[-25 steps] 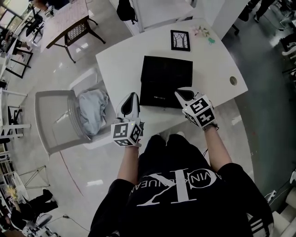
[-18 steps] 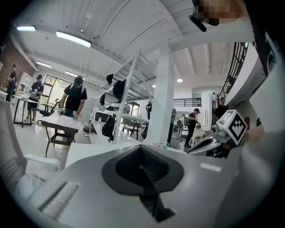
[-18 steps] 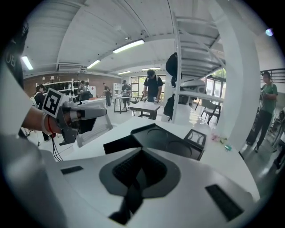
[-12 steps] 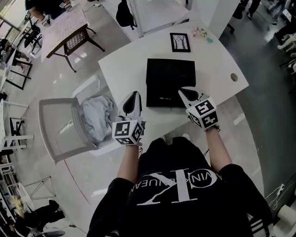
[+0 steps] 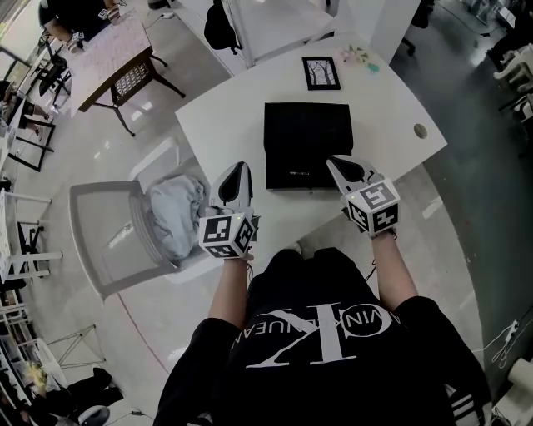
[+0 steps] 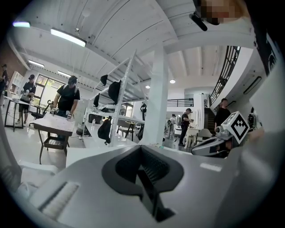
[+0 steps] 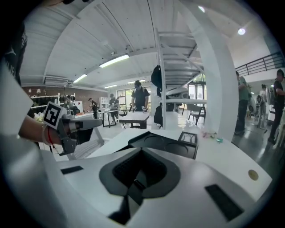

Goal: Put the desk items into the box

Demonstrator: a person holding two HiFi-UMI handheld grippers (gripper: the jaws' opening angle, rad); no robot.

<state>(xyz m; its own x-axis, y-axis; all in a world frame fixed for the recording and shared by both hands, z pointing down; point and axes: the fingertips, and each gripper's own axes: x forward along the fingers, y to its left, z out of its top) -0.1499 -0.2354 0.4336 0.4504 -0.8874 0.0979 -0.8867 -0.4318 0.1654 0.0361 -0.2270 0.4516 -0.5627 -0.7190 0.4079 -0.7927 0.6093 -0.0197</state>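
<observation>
A black box (image 5: pixel 308 146) lies flat in the middle of the white desk (image 5: pixel 225 116), its lid down; it also shows in the right gripper view (image 7: pixel 167 144). Behind it lies a small framed picture (image 5: pixel 321 72) (image 7: pixel 188 138), with a few small pastel items (image 5: pixel 358 56) (image 7: pixel 209 133) beyond. My left gripper (image 5: pixel 238 170) (image 6: pixel 141 149) hovers near the desk's front edge, left of the box, shut on nothing. My right gripper (image 5: pixel 338 164) (image 7: pixel 141 152) is at the box's front right corner, shut and empty as well.
A grey chair (image 5: pixel 104 237) with a pale cloth (image 5: pixel 173 212) on it stands left of the desk. A round cable hole (image 5: pixel 420 131) marks the desk's right end. A brown table (image 5: pixel 112 50) and a dark bag (image 5: pixel 221 25) stand farther back.
The head camera has shifted a little. Both grippers stay shut in nearly the same places by the box; the right one has drifted slightly rightward.
</observation>
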